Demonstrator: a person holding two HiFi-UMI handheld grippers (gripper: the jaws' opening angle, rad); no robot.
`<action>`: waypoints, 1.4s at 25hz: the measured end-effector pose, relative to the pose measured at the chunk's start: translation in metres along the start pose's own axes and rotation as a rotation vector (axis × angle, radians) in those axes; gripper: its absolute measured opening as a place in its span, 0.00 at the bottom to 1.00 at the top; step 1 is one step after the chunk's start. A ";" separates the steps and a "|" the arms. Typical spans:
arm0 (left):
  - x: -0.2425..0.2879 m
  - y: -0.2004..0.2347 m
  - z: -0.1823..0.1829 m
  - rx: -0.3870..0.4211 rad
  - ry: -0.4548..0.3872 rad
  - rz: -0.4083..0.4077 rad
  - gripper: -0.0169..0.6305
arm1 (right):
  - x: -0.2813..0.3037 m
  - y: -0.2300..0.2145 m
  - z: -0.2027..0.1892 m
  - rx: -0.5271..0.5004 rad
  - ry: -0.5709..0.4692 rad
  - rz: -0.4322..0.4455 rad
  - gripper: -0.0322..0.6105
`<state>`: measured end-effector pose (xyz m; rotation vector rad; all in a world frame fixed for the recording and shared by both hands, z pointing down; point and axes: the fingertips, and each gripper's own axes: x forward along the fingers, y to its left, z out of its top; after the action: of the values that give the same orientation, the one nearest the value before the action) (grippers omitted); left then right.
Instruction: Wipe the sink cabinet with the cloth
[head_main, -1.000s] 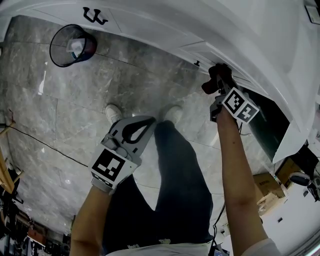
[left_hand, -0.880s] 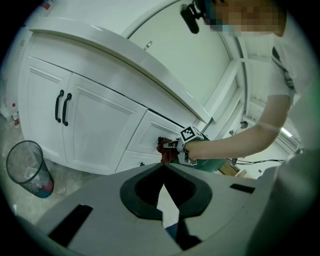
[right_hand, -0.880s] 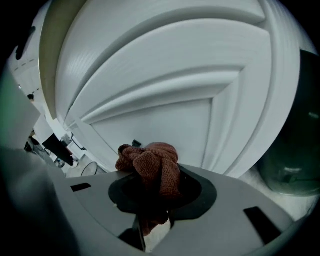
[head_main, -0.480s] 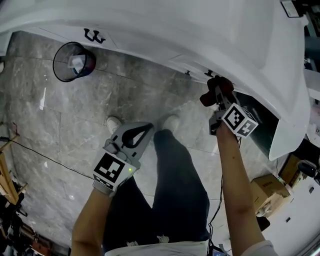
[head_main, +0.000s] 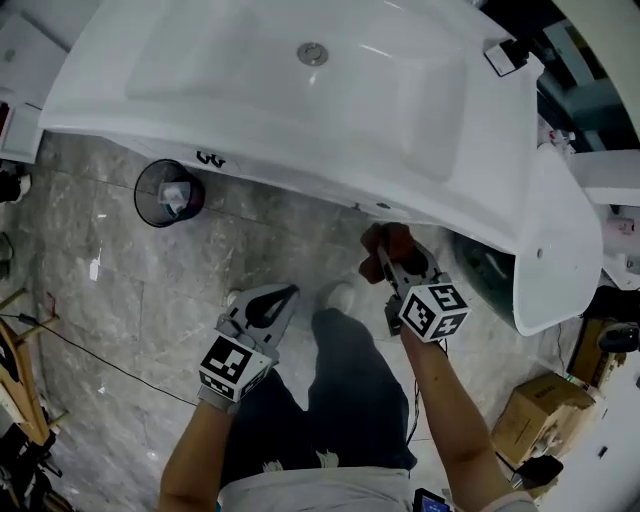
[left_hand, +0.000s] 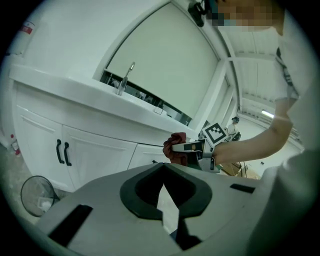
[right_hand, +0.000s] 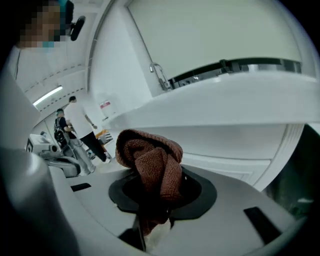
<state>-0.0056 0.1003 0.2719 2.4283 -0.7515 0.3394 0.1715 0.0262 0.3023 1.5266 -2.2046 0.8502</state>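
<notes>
Right claw (head_main: 392, 262) closed on the cloth (head_main: 383, 240), a reddish-brown knitted wad pinched low between the jaws, its bunched bulk standing out beyond the tips. In the right gripper view the wad rose upright from the jaws, with no clear long axis, only a folded knot leaning slightly to the claw's left. Directly ahead of that claw, and just above it, lay the white front of the sink cabinet (right_hand: 240, 150), under the overhanging lip of the sink basin (head_main: 300, 100). The cloth was near the panel, but whether it touched could not be told. To the claw's right the cabinet showed a dark opening, with what appeared to be an open door (head_main: 548, 250) beyond it. The left claw (head_main: 268, 300) was closed and empty, its tips met with nothing between them. It was held lower and well apart on the right claw's left side, pointing toward the same cabinet front. Farther to its left were the paired black handles (left_hand: 62, 152) and, on the floor (head_main: 100, 300), a waste bin (head_main: 168, 193). The right claw was judged the nearer and the only one carrying cloth, so the coming wipe turned on pressing the wad forward onto the panel ahead of it.
</notes>
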 end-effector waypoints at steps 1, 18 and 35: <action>-0.005 -0.002 0.009 0.005 -0.006 0.005 0.04 | -0.005 0.013 0.009 -0.026 -0.009 0.014 0.23; -0.075 -0.068 0.154 0.121 -0.112 0.020 0.04 | -0.114 0.168 0.162 -0.204 -0.231 0.233 0.23; -0.126 -0.124 0.267 0.265 -0.247 0.050 0.04 | -0.206 0.221 0.263 -0.268 -0.410 0.350 0.23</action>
<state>-0.0167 0.0832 -0.0480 2.7387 -0.9255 0.1668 0.0616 0.0645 -0.0806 1.2931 -2.8027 0.3184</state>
